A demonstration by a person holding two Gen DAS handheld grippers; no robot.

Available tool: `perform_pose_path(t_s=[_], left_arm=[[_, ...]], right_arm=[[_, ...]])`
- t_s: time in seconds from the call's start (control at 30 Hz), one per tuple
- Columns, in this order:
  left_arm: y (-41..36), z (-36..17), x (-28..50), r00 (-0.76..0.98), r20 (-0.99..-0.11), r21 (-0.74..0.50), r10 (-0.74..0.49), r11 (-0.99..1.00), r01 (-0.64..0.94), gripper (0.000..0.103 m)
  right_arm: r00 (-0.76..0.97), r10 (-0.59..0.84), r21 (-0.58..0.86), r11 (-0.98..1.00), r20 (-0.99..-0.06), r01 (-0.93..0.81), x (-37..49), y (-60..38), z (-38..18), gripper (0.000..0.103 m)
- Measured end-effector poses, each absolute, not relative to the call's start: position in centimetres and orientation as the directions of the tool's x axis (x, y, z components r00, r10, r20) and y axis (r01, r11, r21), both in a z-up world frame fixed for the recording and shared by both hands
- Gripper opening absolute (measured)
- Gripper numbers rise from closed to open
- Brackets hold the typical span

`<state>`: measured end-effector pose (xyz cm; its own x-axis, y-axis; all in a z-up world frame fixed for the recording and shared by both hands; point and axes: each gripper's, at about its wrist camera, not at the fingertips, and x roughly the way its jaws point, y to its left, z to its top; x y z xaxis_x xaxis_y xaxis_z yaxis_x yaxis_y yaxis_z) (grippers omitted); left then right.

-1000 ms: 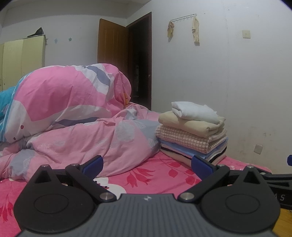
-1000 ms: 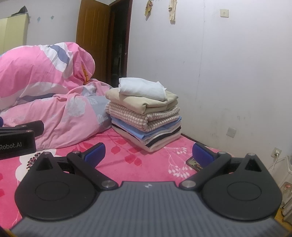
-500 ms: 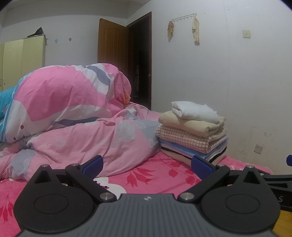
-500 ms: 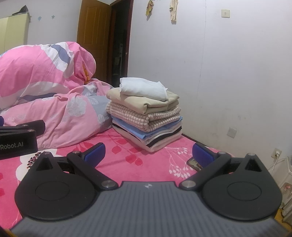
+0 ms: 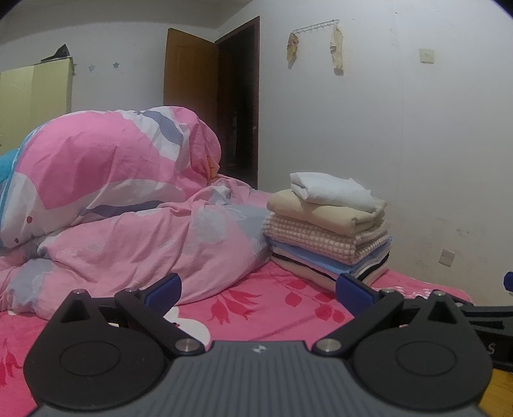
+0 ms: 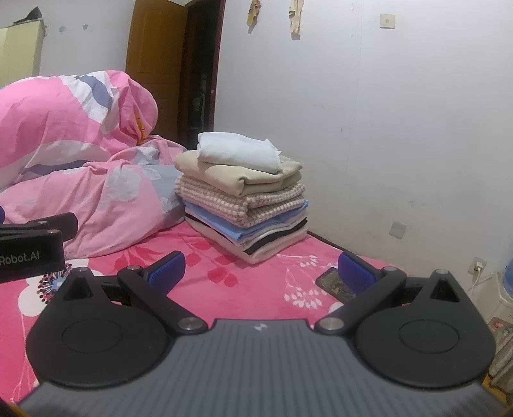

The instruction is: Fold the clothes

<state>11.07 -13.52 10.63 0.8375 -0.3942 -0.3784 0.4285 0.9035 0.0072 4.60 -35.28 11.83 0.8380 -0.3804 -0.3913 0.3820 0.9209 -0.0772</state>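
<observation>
Left gripper low over the bed, fingers spread wide, nothing between them; blue pads at 9 and 3 o'clock of the gap. Right gripper likewise, fingers wide and empty, hovering over the pink floral bedsheet. Stack of folded clothes sits on the bed at about 1 o'clock in the left wrist view, close to the white wall; in the right wrist view the same stack stands at 12 o'clock, well beyond the fingertips. Layers top to bottom: white folded piece, beige garment, pink-and-white checked knit, blue piece, then thin cream and black layers touching the sheet. The white top piece is smaller than those below and sits slightly askew. Pink quilt heaped at 10 o'clock, its edge just beside the stack's left side; whether it touches cannot be told. Dark phone lies flat on the sheet at 3 o'clock in the right wrist view, partly hidden behind the right finger. Left gripper's body shows at 9 o'clock in that view, lettered "Robot.AI". Brown door open at 12 o'clock; yellow wardrobe at far left; two cloths hang from a wall hook rack.
</observation>
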Motion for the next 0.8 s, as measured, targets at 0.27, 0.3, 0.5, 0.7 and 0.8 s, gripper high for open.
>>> perform_pose_path(t_s=[0.27,0.3,0.5,0.7,0.8], left_arm=[[-14.7,10.4,11.1,0.829,-0.386,0.01,-0.404,0.897,0.441,0.103],[-14.7,10.4,11.1,0.829,-0.386,0.011,-0.404,0.897,0.442,0.103],[-15.2,10.4,11.1,0.83,-0.386,0.018,-0.403,0.896,0.444,0.103],[-15.2,10.5,11.1,0.831,-0.384,0.021,-0.403,0.896,0.444,0.103],[-15.2,10.5,11.0,0.832,-0.382,0.023,-0.403,0.895,0.445,0.103]], right_arm=[[0.828,-0.395,-0.071,0.913,-0.398,0.401,4.4,-36.4,11.6,0.102],[0.828,-0.395,-0.069,0.913,-0.399,0.402,4.5,-36.6,11.5,0.102],[0.829,-0.392,-0.062,0.914,-0.4,0.402,4.5,-36.9,11.5,0.102],[0.83,-0.39,-0.059,0.914,-0.399,0.401,4.4,-37.0,11.5,0.102],[0.831,-0.389,-0.059,0.915,-0.399,0.4,4.4,-37.0,11.5,0.102]])
